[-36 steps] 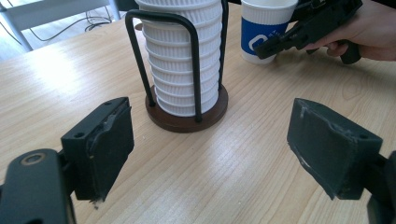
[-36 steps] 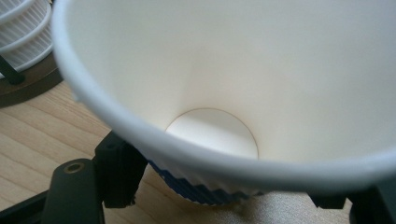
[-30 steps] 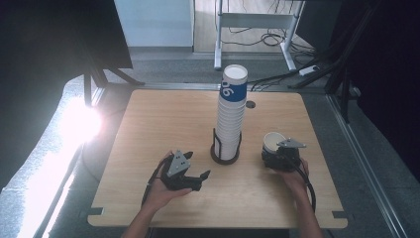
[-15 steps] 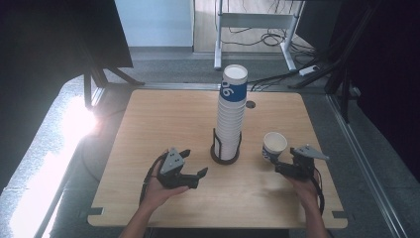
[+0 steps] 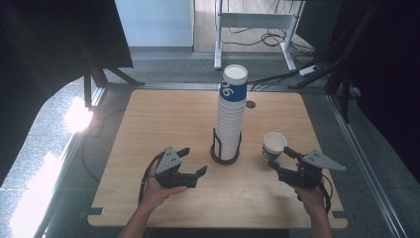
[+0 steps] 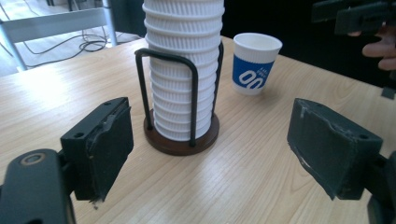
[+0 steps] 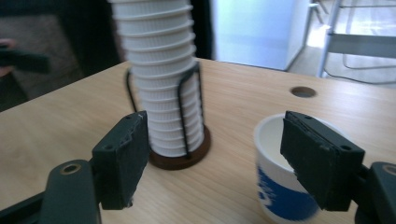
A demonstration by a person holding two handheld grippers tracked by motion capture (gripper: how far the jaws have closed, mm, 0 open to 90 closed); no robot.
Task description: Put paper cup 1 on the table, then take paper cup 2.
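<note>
A tall stack of white ribbed paper cups (image 5: pixel 230 116) stands in a black wire holder on a round brown base (image 5: pixel 225 156) at the table's middle; its top cup carries a blue band. A single white cup with a blue label (image 5: pixel 274 145) stands upright to the right of it. My right gripper (image 5: pixel 281 159) hovers just in front of that cup, lifted off the table. Its jaws have just been closing, and they stand open with nothing between them (image 7: pixel 215 154); the cup (image 7: pixel 280 196) sits beyond the right jaw. Left of the holder, my left gripper (image 5: pixel 193 161) is open and points at the stack (image 6: pixel 184 70).
The wooden table (image 5: pixel 148 129) has a small round hole (image 5: pixel 250 104) behind the stack. A metal frame with cables (image 5: pixel 257 22) stands on the floor beyond the far edge, and dark curtains hang at both sides.
The right gripper, which stood at the single cup, has drawn back toward the person, risen, and narrowed its jaws; the cup stands free. The left gripper has stayed put.
</note>
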